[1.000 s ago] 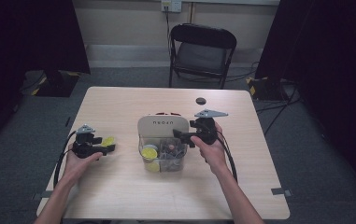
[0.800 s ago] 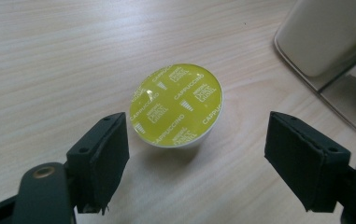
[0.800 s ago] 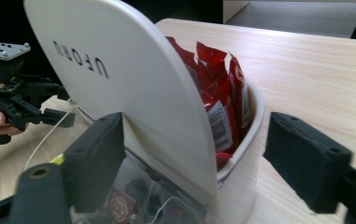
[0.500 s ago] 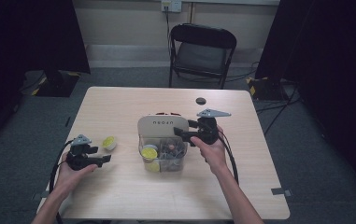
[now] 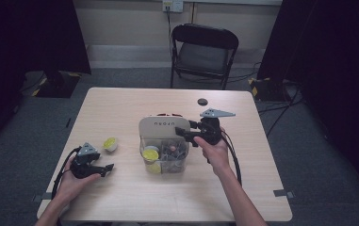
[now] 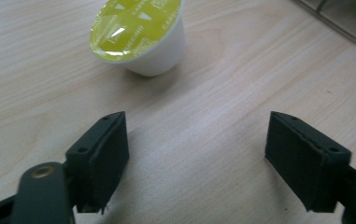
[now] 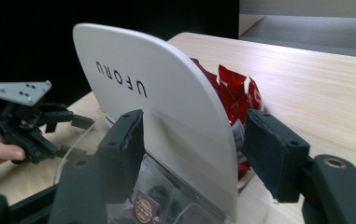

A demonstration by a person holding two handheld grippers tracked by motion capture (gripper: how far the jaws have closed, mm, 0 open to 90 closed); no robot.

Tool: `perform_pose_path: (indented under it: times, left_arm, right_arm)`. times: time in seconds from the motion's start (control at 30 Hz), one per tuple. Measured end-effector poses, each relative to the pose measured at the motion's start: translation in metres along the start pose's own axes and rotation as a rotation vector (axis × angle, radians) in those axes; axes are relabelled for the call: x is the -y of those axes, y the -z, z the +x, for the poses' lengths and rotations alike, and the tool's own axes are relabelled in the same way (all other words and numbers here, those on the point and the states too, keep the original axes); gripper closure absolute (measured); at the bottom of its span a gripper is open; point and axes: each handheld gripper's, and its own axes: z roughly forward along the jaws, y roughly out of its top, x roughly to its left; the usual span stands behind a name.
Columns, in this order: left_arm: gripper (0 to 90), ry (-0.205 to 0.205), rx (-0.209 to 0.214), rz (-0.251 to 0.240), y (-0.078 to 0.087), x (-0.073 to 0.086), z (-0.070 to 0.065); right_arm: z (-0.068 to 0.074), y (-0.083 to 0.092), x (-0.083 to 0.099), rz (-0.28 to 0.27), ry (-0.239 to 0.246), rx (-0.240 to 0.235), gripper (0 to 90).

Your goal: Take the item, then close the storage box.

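Left tongs (image 6: pixel 196 158) withdrawn from pod (image 6: pixel 138 35), empty; right tongs (image 7: pixel 192 154) clamp "UFORU" lid (image 7: pixel 166 112).

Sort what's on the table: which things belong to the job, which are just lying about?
In the job:
clear plastic box with upright white lid, clamped by right gripper
yellow-topped white capsule, ahead of open left gripper

Lying about:
small black disc
black folding chair

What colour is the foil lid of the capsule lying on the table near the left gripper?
Yellow-green, over a white cup; the capsule shows best in the left gripper view.
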Motion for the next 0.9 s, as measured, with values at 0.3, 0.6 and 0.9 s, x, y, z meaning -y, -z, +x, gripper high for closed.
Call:
perform_pose_path:
  times: [0.3, 0.6, 0.9]
  left_arm:
    - [16.0, -0.006, -0.029, -0.031, -0.002, 0.004, -0.002]
    - [15.9, -0.005, -0.029, -0.031, -0.002, 0.004, -0.002]
    - [15.9, -0.005, -0.029, -0.031, -0.002, 0.004, -0.002]
  right_arm:
    - [0.005, -0.004, 0.001, 0.009, 0.006, -0.036, 41.1]
    - [0.01, 0.005, 0.001, 0.005, 0.016, -0.038, 41.7]
    - [0.015, 0.009, 0.003, 0.025, 0.018, -0.051, 40.9]
